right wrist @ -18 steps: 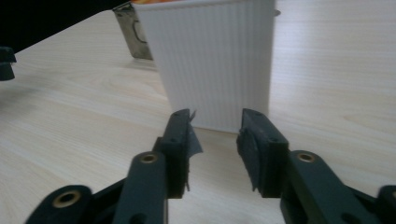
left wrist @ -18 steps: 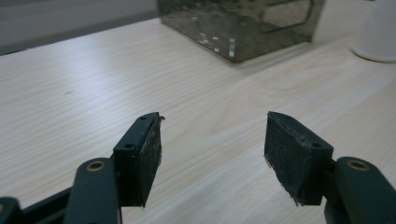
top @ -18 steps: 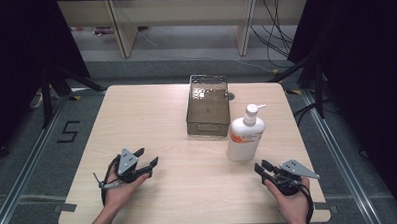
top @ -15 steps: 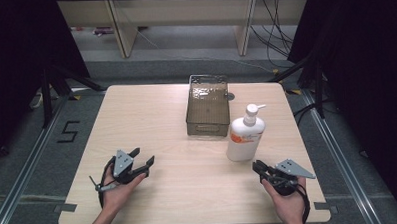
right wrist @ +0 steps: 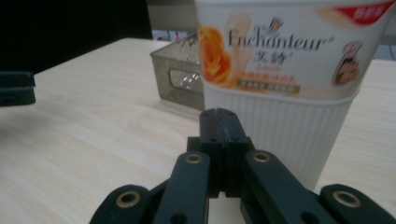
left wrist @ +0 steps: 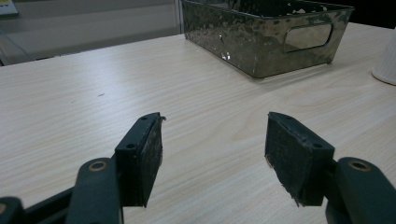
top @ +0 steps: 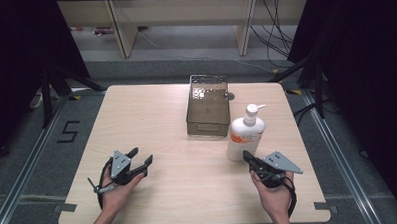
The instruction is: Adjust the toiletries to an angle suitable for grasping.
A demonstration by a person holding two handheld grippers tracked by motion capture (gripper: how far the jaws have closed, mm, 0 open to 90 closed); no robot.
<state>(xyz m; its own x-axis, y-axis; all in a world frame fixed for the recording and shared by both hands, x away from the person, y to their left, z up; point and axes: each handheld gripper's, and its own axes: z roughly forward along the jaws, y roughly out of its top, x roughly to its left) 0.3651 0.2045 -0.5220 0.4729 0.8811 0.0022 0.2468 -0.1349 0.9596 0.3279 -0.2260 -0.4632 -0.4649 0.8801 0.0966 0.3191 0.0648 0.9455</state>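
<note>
A: Where is the white plastic pump bottle with the orange label (top: 244, 134)?

B: It stands upright on the pale wooden tabletop (top: 151, 118), toward its right side, just beside the front right corner of the rectangular hammered-metal basket (top: 208, 109).

A: And the right gripper (top: 247, 156)?

B: Low over the tabletop's near right part, held in the person's right hand (top: 274, 194). Its jaws are pressed together with nothing between them, and their tip sits right at the bottle's base. In the right gripper view the ribbed white lower wall of the bottle (right wrist: 289, 121) rises just behind the closed tip; I cannot tell whether they touch.

A: The left gripper (top: 141, 159)?

B: Near the front left, well apart from the bottle. Its jaws stand spread wide and empty, pointing toward the basket (left wrist: 266, 37), with bare wood between the pads (left wrist: 152, 156).
</note>
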